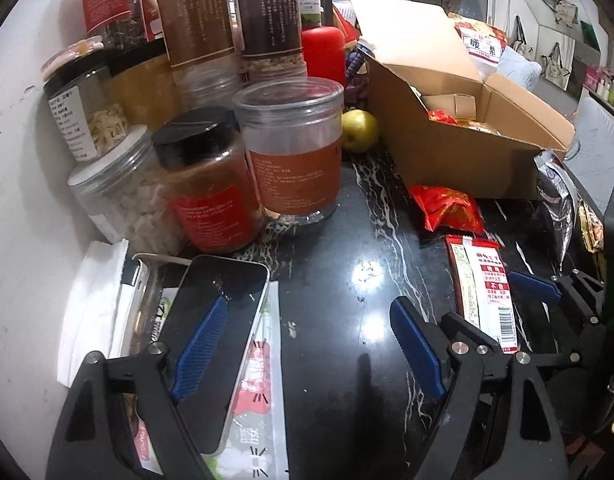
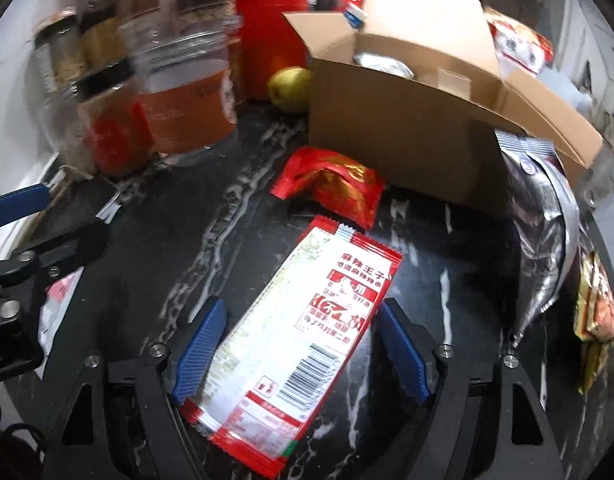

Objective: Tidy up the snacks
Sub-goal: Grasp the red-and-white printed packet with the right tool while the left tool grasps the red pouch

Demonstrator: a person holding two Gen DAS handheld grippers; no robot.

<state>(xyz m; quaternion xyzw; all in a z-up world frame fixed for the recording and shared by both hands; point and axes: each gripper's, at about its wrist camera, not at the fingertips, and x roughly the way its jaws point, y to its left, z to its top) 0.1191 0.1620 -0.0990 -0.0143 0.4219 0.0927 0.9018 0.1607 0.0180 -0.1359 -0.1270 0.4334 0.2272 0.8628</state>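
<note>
A dark marble table is crowded with snacks. The right claw is open, its blue fingers on either side of a long red-and-white packet that lies flat on the table; whether the fingers touch it cannot be told. Just beyond the packet lies a crumpled red pouch, and behind that stands an open cardboard box with wrapped items inside. A silver bag leans at the box's right. A yellow-green fruit sits at the box's far left corner. The left claw is also open and empty, over bare table to the left of the packet. Under its left finger lies a phone on a white packet. At far left, clear jars with brown and red labels are stacked against a white wall.
</note>
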